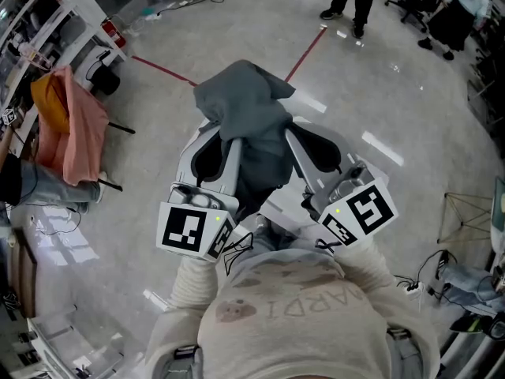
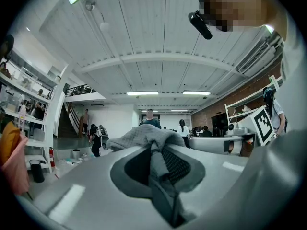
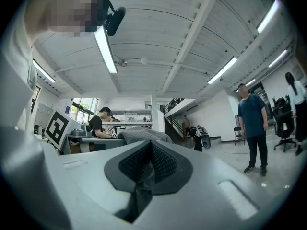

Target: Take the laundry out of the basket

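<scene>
Left hand-held gripper (image 2: 156, 150) and right one (image 3: 149, 150) clamp garment (image 1: 245, 101).

Wears a cream sweatshirt (image 1: 292, 314) with pale lettering and ribbed cuffs (image 1: 193, 279). Left gripper (image 1: 223, 136) and right gripper (image 1: 304, 136): pale grey shells, dark meshed pads (image 2: 176, 164), black-and-white marker cubes (image 1: 189, 229).

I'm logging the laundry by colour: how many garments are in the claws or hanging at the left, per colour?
Grey: 1, the grey garment, clamped in both the left claw and the right claw
Pink: 1, the pink garment, hanging
Orange: 1, the orange garment, hanging next to it
Total: 3
</scene>
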`<action>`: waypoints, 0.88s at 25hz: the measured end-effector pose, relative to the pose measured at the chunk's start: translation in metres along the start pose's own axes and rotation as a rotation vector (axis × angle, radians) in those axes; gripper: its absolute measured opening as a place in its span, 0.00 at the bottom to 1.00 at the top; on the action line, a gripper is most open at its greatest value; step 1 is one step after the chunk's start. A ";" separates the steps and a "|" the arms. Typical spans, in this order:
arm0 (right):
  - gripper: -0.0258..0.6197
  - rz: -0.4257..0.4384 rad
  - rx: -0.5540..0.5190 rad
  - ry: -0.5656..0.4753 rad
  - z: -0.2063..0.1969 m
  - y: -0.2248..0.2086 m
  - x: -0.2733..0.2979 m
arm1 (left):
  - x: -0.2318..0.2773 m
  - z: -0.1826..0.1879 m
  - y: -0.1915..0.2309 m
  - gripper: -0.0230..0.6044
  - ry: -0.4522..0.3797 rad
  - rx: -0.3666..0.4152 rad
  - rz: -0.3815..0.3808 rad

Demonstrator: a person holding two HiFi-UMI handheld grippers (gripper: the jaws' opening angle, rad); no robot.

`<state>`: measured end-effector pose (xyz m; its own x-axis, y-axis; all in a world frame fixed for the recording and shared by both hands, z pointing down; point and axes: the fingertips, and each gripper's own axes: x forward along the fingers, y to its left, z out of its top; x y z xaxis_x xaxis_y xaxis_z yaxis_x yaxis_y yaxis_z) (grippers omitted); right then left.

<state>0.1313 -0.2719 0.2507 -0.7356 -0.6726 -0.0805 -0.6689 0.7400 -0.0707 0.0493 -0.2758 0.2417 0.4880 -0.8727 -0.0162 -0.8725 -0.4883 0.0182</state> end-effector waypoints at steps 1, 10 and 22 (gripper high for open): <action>0.08 -0.002 0.000 -0.001 -0.001 0.000 0.001 | 0.000 -0.001 0.001 0.12 0.000 0.001 -0.003; 0.08 -0.043 0.017 -0.006 -0.001 -0.016 -0.005 | 0.016 -0.007 -0.006 0.12 0.023 -0.005 -0.045; 0.08 -0.247 0.069 -0.028 -0.005 -0.075 -0.049 | 0.061 -0.104 -0.046 0.12 0.230 -0.038 -0.224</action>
<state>0.2169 -0.2941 0.2647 -0.5467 -0.8335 -0.0802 -0.8185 0.5521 -0.1589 0.1214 -0.3069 0.3438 0.6641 -0.7199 0.2019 -0.7435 -0.6644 0.0767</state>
